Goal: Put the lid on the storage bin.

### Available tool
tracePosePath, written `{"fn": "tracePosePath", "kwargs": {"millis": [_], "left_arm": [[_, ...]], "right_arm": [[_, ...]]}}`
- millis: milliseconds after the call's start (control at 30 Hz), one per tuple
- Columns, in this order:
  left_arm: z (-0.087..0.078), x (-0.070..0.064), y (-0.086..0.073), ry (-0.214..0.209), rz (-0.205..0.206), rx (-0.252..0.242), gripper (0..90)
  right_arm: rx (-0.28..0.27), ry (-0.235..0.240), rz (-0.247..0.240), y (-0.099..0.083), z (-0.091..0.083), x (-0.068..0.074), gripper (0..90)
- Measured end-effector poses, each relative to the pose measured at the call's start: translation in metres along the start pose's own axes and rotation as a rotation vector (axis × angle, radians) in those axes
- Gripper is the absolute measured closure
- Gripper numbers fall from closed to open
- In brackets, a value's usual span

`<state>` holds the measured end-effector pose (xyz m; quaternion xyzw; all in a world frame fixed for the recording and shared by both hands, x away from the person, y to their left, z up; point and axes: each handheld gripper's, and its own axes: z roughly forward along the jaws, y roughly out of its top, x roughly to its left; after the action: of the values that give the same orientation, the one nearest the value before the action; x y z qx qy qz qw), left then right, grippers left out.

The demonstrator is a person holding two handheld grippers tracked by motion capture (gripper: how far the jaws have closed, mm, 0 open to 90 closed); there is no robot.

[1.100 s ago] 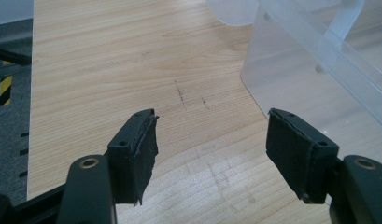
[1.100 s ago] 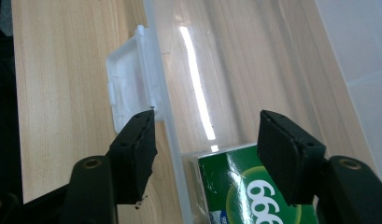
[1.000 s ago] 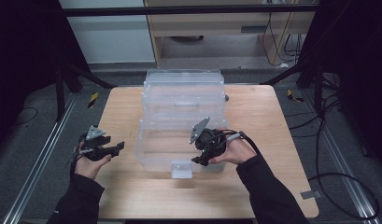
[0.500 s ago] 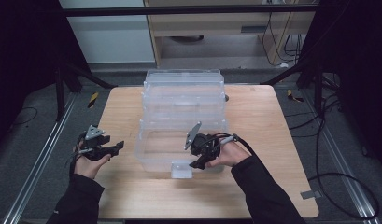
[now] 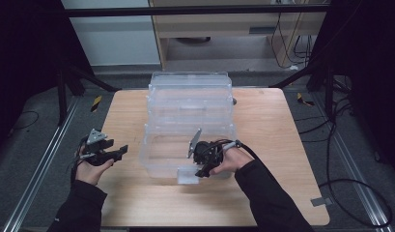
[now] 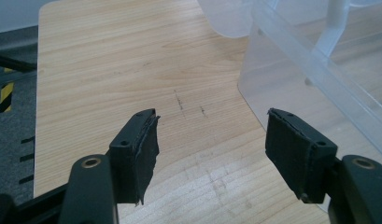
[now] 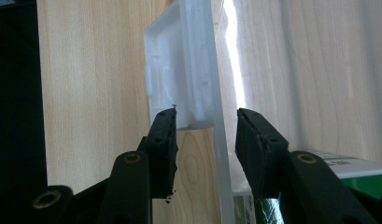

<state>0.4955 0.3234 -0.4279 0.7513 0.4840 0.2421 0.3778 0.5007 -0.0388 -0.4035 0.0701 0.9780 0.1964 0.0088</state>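
A clear plastic storage box (image 5: 172,145) stands on the wooden table (image 5: 127,116) with its lid (image 5: 190,92) swung open behind it. A whitish latch (image 5: 187,177) hangs at the middle of its front wall. My right gripper (image 5: 201,171) is at that wall just right of the latch. In the right gripper view it (image 7: 206,123) is open, its jaws on either side of the thin front wall (image 7: 221,154), with the latch (image 7: 179,70) just beyond them. My left gripper (image 5: 121,151) hovers open left of the box, nothing between its jaws (image 6: 212,135); the box's corner (image 6: 291,79) lies ahead to its right.
A green and white packet (image 7: 319,184) shows at the lower right of the right gripper view, apparently inside the box. Bare tabletop (image 6: 109,70) stretches left of the box. Dark frame posts and cables (image 5: 340,145) surround the table.
My right gripper has moved left and down along the box's front, from over the box interior to the front wall by the latch. The left gripper has stayed put.
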Motion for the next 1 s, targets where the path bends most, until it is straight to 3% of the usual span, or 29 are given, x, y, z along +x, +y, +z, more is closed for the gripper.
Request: {"fn": "tracePosePath", "kwargs": {"millis": [333,733,1000], "left_arm": [[-0.009,-0.002,0.011,-0.019,0.012,-0.033,33.6],[-0.020,-0.002,0.027,-0.047,0.031,-0.076,34.1],[-0.022,-0.013,0.042,-0.088,0.117,-0.081,34.6]], "right_arm": [[0.036,0.043,0.007,0.004,0.001,-0.003,66.3],[0.037,0.039,0.006,0.004,0.001,-0.003,66.6],[0.041,0.032,0.002,0.004,0.001,-0.002,66.6]]}}
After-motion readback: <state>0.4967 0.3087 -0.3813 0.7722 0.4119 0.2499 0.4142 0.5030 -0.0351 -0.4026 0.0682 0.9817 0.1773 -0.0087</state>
